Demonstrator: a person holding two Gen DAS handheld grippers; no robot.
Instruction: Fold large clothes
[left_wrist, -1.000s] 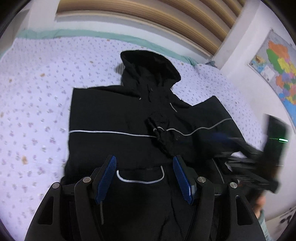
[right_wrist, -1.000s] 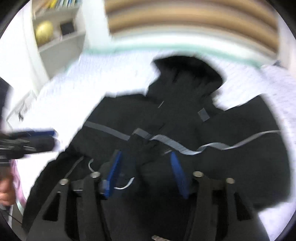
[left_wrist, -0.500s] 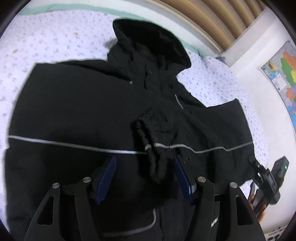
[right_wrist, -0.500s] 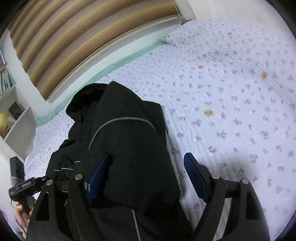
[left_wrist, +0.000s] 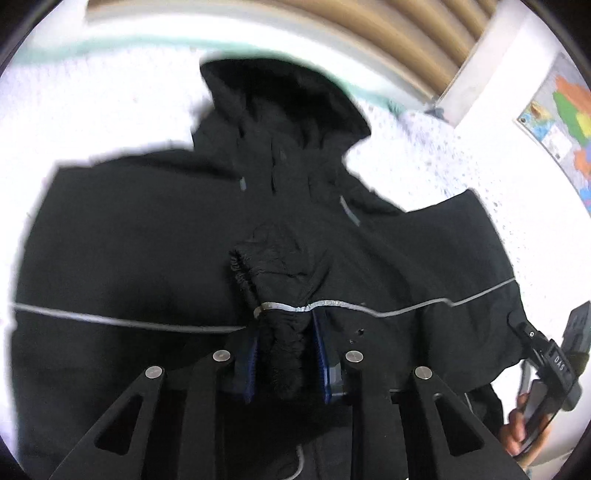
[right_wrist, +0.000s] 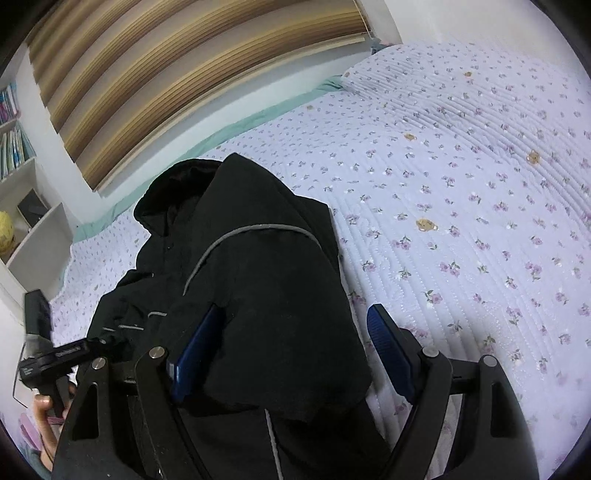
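Black fabric fills the left wrist view: a hooded jacket (left_wrist: 155, 236) lies spread on a bed (left_wrist: 92, 96) covered in a pale floral quilt, hood toward the headboard side and both sleeves folded in across the chest. A thin grey reflective stripe (left_wrist: 122, 322) runs across the body. The left gripper (left_wrist: 286, 363) has its blue pads narrowed around the bunched sleeve cuff (left_wrist: 282, 332) at the middle of the jacket, pinching it on both sides. At the right edge the right gripper (left_wrist: 546, 365) shows from outside, held in a hand beside the jacket's folded right side. A coloured map (left_wrist: 561, 122) hangs on the wall beyond. This view is somewhat blurred.

In the right wrist view the jacket (right_wrist: 266, 295) rises as a dark fold on the left half of the quilted bed (right_wrist: 461, 221). The right gripper (right_wrist: 295, 354) stands wide: its left pad lies against the folded cloth, its right pad is out over the bare quilt, clear of the fabric, so nothing is clamped. The left gripper (right_wrist: 59, 356) appears at the far left in a hand. Striped wooden blinds (right_wrist: 177, 74) and a white bookshelf (right_wrist: 22, 206) stand behind the bed.
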